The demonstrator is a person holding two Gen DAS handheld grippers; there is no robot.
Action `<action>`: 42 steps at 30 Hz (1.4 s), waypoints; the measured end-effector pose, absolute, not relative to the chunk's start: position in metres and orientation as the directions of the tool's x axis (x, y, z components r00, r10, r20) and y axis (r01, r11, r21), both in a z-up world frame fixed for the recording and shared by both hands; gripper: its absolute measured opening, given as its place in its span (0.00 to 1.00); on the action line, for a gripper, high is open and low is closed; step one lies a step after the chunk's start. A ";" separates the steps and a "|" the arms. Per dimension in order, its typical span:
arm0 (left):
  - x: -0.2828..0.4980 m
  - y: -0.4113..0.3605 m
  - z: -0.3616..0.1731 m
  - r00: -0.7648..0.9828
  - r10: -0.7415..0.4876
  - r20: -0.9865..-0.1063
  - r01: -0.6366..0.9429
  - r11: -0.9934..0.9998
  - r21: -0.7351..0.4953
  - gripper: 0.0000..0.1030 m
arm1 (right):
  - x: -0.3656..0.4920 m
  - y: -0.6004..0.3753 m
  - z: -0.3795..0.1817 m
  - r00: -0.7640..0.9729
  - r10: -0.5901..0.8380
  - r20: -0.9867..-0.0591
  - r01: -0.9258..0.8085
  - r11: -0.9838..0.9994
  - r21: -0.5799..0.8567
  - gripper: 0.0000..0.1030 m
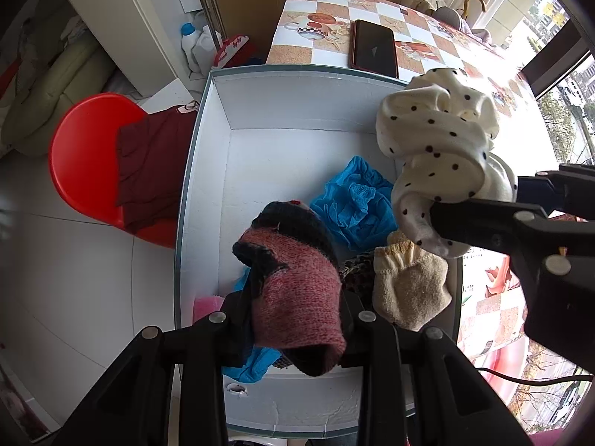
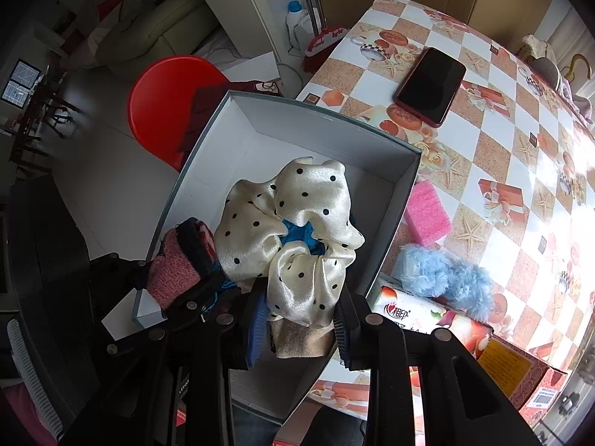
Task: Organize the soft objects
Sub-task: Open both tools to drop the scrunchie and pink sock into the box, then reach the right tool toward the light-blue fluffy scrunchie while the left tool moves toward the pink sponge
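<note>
White box (image 1: 208, 156) fills centre, holding blue mesh cloth (image 1: 353, 200) and beige sock (image 1: 409, 290) at 5 o'clock. Right gripper (image 2: 301, 319) clamps polka-dot scrunchie (image 2: 293, 230) above the box; left gripper (image 1: 293, 319) clamps pink knit sock (image 1: 297, 290). Both look light, floppy, the satin slippery; pinch bunched folds.

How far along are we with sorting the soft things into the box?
Done: a blue mesh cloth and a beige terry sock already lie in the white cardboard box. In hand: the left gripper holds a pink-and-black knitted sock; the right gripper holds a cream polka-dot satin scrunchie above the box. Left: a pink sponge and a fluffy light-blue piece on the table.
</note>
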State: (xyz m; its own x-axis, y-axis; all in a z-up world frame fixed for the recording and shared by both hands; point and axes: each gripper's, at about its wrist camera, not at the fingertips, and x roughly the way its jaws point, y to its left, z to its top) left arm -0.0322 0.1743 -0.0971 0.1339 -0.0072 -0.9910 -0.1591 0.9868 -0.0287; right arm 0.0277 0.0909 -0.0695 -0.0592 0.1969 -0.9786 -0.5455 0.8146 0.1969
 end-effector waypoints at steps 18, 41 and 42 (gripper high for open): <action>-0.031 0.176 -0.072 0.280 -0.098 -0.955 -0.174 0.973 -0.151 0.92 | 0.054 0.061 -0.057 -0.055 0.231 -0.971 -0.461 0.857 0.230 0.96; -0.006 0.137 -0.046 0.292 -0.185 -0.938 -0.189 0.950 -0.247 0.93 | 0.124 -0.023 -0.213 -0.340 -0.038 -0.940 -0.263 0.963 0.056 0.99; -0.007 0.137 -0.046 0.288 -0.181 -0.940 -0.195 0.950 -0.243 0.93 | 0.123 -0.021 -0.222 -0.345 -0.101 -0.933 -0.304 0.953 0.010 0.99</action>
State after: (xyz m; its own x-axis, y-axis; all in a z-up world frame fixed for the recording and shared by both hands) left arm -0.0074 0.1368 -0.0463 0.2881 -0.1815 -0.9402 -0.1950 0.9502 -0.2432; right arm 0.1233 -0.0211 -0.2217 -0.3446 -0.1006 -0.9333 -0.3040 0.9526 0.0096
